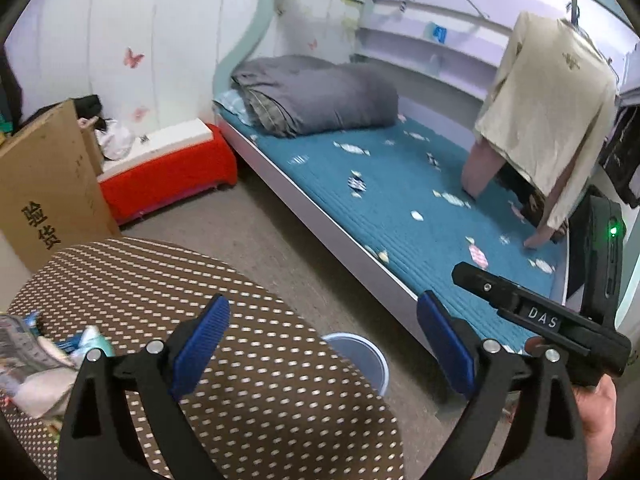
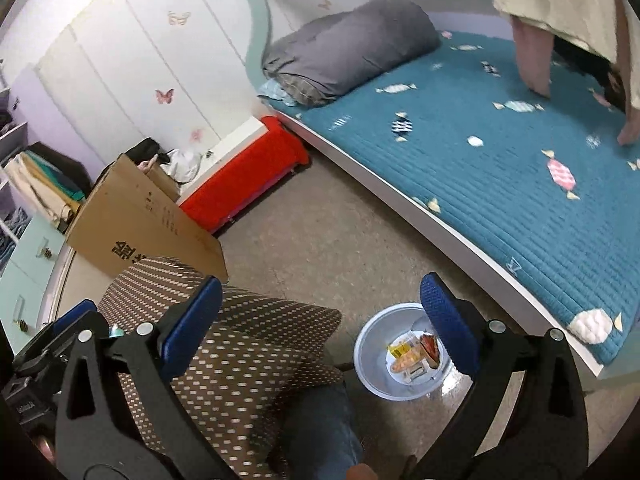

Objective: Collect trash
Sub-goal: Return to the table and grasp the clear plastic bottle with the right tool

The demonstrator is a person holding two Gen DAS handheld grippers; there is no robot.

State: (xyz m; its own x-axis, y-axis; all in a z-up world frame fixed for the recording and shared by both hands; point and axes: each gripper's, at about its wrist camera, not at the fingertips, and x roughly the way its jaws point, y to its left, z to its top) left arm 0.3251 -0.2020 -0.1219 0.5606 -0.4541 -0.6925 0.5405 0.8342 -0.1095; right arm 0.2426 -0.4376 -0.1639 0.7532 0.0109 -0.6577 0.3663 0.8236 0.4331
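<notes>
Both grippers, left gripper (image 1: 323, 336) and right gripper (image 2: 324, 316), stand spread wide, gripping nothing. "DAS" reads on the right unit; the cardboard box (image 1: 48, 184) at far left bears "验货". Crumpled wrappers (image 1: 36, 356) lie at the dotted table's (image 1: 240, 380) near left edge. On the floor, right of the table, the pale bin (image 2: 370, 360) contains yellow and orange packets (image 2: 414, 354).

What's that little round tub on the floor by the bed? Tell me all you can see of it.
The bin is a small, round, pale blue tub, apparently translucent plastic, standing upright and open on the speckled floor between the dotted table and the bed. Inside lie several wrappers, yellow, orange and red. Nothing grips it; the right tongs hover open above.
</notes>
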